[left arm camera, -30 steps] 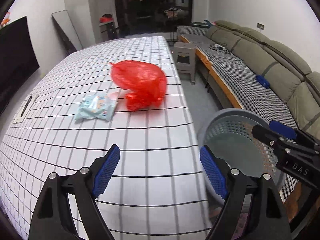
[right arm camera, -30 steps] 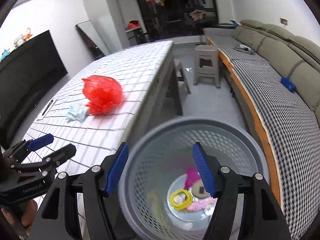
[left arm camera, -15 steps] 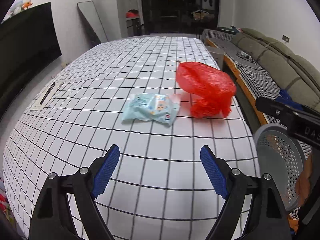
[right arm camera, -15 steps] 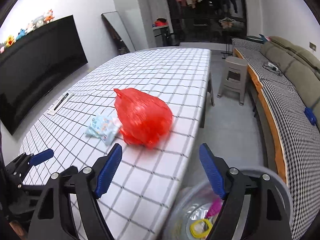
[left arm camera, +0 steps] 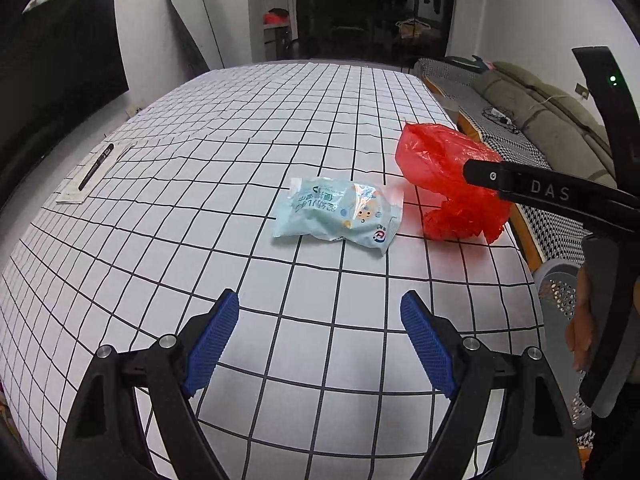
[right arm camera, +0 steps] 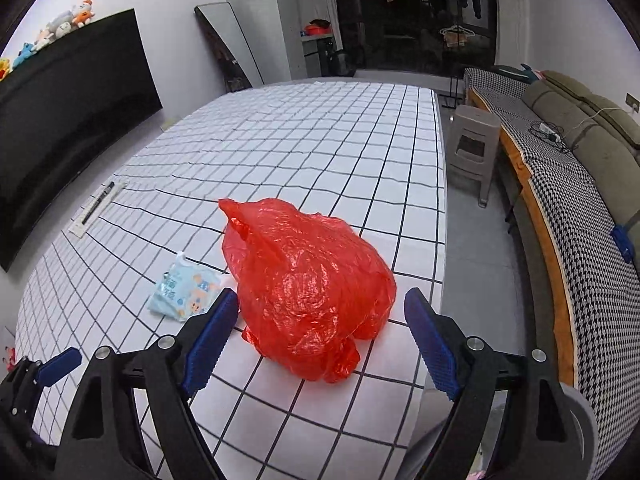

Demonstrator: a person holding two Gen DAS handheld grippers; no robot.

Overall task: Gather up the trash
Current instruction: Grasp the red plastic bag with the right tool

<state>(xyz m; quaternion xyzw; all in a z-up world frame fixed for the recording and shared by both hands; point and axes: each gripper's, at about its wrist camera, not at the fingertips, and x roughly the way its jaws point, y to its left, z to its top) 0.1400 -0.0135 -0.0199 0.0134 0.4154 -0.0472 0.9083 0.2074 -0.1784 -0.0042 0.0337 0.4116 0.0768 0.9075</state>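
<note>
A crumpled red plastic bag [right arm camera: 308, 292] lies near the right edge of the checked table [right arm camera: 320, 140]; it also shows in the left wrist view [left arm camera: 444, 176]. A light blue wipes packet [left arm camera: 340, 212] lies just left of it, also in the right wrist view [right arm camera: 184, 292]. My right gripper [right arm camera: 322, 340] is open, its jaws either side of the bag's near end. My left gripper [left arm camera: 320, 340] is open and empty, above the table short of the packet. A grey mesh bin [left arm camera: 560, 308] stands beside the table's right edge.
A pen on a paper strip [left arm camera: 94, 168] lies at the table's left side. A grey stool [right arm camera: 474, 140] and a long sofa [right arm camera: 580, 184] stand to the right. A dark TV screen [right arm camera: 60, 120] is on the left wall.
Both grippers have swung left from the bin towards the table. The right gripper has closed in on the red bag; the left now faces the wipes packet.
</note>
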